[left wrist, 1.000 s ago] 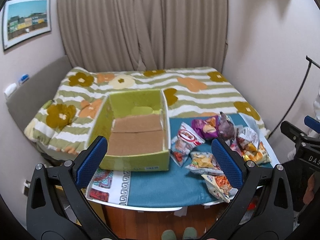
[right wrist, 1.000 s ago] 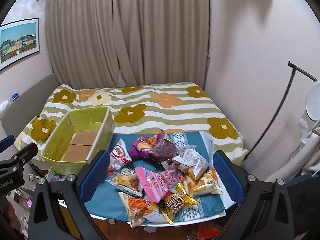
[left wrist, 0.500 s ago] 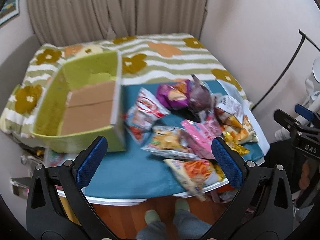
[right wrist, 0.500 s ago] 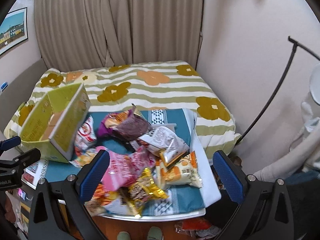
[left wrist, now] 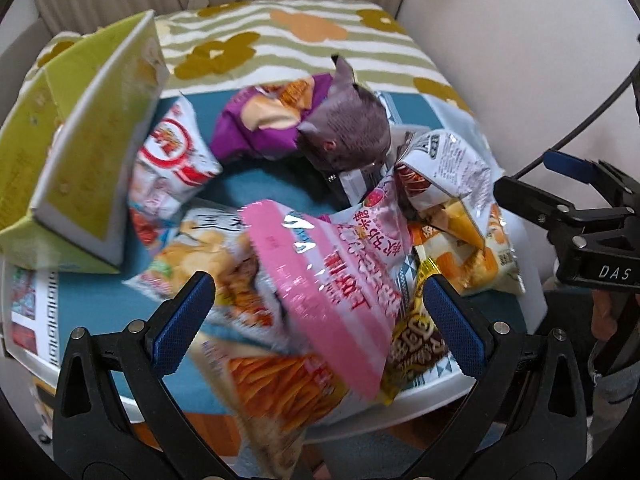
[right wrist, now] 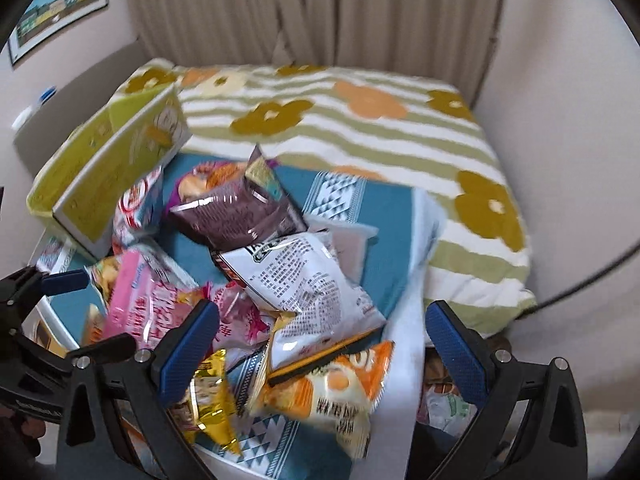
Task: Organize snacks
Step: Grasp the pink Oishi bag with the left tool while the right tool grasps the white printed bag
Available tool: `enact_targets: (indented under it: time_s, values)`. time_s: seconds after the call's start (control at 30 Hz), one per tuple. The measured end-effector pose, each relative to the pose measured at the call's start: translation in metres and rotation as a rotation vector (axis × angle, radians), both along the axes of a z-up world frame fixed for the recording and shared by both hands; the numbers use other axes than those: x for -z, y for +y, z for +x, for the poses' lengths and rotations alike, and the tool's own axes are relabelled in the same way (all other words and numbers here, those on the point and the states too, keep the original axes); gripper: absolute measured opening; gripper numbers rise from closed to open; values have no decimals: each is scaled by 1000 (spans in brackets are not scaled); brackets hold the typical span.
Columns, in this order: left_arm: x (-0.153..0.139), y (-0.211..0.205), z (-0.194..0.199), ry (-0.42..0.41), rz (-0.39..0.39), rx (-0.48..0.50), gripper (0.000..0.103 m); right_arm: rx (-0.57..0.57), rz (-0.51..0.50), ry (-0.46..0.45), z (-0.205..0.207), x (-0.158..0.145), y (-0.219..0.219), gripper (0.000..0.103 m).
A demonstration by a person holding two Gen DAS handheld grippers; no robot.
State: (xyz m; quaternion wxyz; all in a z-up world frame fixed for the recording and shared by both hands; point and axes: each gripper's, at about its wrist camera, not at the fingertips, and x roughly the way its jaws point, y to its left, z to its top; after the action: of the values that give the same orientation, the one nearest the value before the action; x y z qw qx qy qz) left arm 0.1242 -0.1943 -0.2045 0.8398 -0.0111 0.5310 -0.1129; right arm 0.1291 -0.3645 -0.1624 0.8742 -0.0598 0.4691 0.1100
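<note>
Several snack bags lie heaped on a table under a teal cloth (left wrist: 260, 176). A pink bag (left wrist: 332, 280) tops the pile, over an orange-stick bag (left wrist: 288, 376) and a chips bag (left wrist: 192, 252). Behind lie a red-and-white bag (left wrist: 172, 160), a purple bag (left wrist: 264, 120) and a dark brown bag (right wrist: 240, 216). A white printed bag (right wrist: 312, 284) rests on an orange bag (right wrist: 340, 392); a gold bag (right wrist: 208, 400) is beside it. The green box (left wrist: 80, 152) stands at the left. My left gripper (left wrist: 320, 312) hovers open over the pink bag. My right gripper (right wrist: 320, 336) hangs open over the white and orange bags.
A bed with a striped flower blanket (right wrist: 360, 120) lies right behind the table, with beige curtains (right wrist: 320, 8) beyond. A black stand pole (left wrist: 592, 116) curves along the right wall. The table's white front edge (left wrist: 440, 396) is close below the grippers.
Both grippers have dropped and moved in close over the snack pile, the left one swinging right from the box toward the bags. Both stay open and hold nothing.
</note>
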Motion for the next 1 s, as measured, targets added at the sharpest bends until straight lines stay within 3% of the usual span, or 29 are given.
enact_targets:
  time_s: [0.27, 0.37, 0.67, 1.0]
  values:
    - [32, -29, 20, 44, 82, 7, 95, -133, 0, 94, 32, 41, 3, 103]
    - [42, -32, 22, 81, 94, 6, 83, -160, -6, 109, 38, 50, 3, 103]
    - [46, -26, 23, 82, 108, -12, 79, -189, 51, 141, 48, 63, 4, 101]
    - [42, -27, 19, 72, 101, -8, 73, -229, 90, 151, 51, 65, 7, 71]
